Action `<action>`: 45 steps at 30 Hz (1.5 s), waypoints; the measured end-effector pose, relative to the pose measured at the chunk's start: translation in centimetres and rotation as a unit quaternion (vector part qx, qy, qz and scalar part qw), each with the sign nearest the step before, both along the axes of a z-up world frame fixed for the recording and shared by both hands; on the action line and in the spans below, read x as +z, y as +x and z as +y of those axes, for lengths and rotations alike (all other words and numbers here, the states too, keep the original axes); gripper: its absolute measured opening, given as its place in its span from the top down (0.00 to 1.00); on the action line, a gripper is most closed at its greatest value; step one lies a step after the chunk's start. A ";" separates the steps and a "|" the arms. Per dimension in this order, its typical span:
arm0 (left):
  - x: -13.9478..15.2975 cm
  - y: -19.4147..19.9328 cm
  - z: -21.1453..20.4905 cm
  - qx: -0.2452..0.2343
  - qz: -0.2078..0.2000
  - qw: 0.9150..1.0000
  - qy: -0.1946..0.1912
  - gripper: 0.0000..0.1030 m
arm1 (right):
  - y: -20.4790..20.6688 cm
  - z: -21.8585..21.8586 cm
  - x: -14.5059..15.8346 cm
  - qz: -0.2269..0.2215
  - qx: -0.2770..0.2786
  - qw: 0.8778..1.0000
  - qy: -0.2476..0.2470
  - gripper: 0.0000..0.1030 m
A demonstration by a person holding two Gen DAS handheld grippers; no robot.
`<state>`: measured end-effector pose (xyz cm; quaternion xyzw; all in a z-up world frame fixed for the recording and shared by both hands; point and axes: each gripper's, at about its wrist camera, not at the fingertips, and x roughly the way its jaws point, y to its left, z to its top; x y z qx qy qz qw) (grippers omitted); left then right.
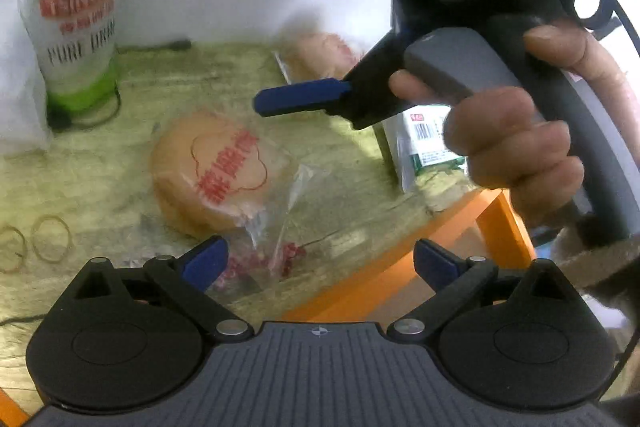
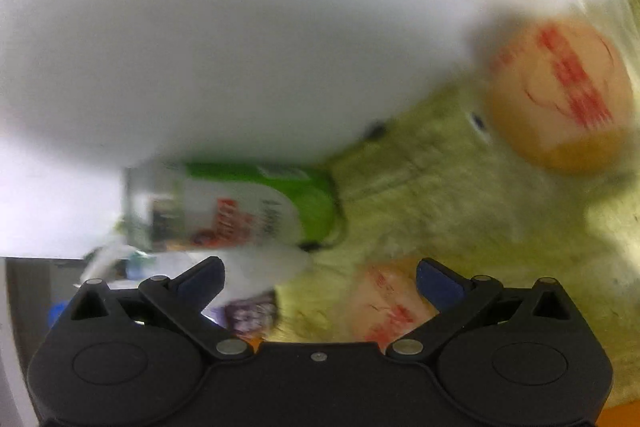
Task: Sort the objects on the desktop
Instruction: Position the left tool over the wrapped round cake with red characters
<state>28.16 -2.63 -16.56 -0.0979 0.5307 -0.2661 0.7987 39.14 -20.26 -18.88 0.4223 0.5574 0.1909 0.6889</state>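
A round pastry (image 1: 216, 171) in a clear wrapper with red characters lies on the straw-coloured mat, just ahead of my left gripper (image 1: 320, 263). That gripper is open, and the wrapper's loose end sits near its left fingertip. A second wrapped pastry (image 1: 320, 55) lies farther back. A hand (image 1: 512, 147) holds my right gripper (image 1: 212, 33) above the far pastry, its fingers spread wide with nothing between them. The right wrist view is rolled and blurred. It shows my right gripper (image 2: 320, 279) open, one pastry (image 2: 560, 95) at the right and another pastry (image 2: 384, 303) near the right finger.
A white-and-green beer can (image 1: 76, 27) stands at the back left against the white wall; the can (image 2: 248, 207) shows in the right wrist view too. A green-white pack (image 1: 424, 143) lies under the hand. Rubber bands (image 1: 52, 239) lie at the left. The orange table edge (image 1: 400, 279) runs front right.
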 end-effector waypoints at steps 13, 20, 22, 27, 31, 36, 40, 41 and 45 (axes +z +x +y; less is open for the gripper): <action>-1.2 3.4 1.8 0.049 -0.046 0.994 0.085 0.02 | -3.0 -2.0 -1.3 0.083 -0.001 0.996 -0.035 0.00; -1.1 0.5 0.2 0.010 -0.015 0.998 0.053 0.02 | -1.5 -1.2 -2.5 0.085 -0.018 0.996 0.002 0.00; -0.5 -0.1 0.0 0.006 -0.023 0.998 0.055 0.02 | -1.3 -1.2 -2.1 0.076 -0.025 0.997 0.005 0.00; 0.9 -0.2 1.0 0.032 -0.021 0.999 0.029 0.02 | -1.9 -2.4 -0.5 0.067 -0.026 0.997 -0.003 0.00; 0.8 -0.5 0.6 0.031 0.013 0.999 0.033 0.02 | -2.9 -2.8 -1.1 0.103 -0.021 0.994 -0.013 0.00; -0.4 -1.3 -1.0 0.005 0.031 0.999 0.043 0.02 | -4.0 -3.2 -1.8 0.133 -0.018 0.991 -0.001 0.00; -0.9 -1.3 -1.8 0.004 0.035 0.999 0.030 0.00 | -4.0 -2.9 -2.3 0.145 -0.019 0.989 -0.004 0.00; -0.9 -1.3 -2.0 0.002 0.041 0.999 0.016 0.01 | -3.8 -2.9 -2.4 0.142 -0.020 0.990 0.000 0.00; -0.7 -2.0 -3.3 -0.020 0.046 0.999 -0.001 0.01 | -2.8 -3.1 -2.0 0.118 -0.037 0.992 0.012 0.00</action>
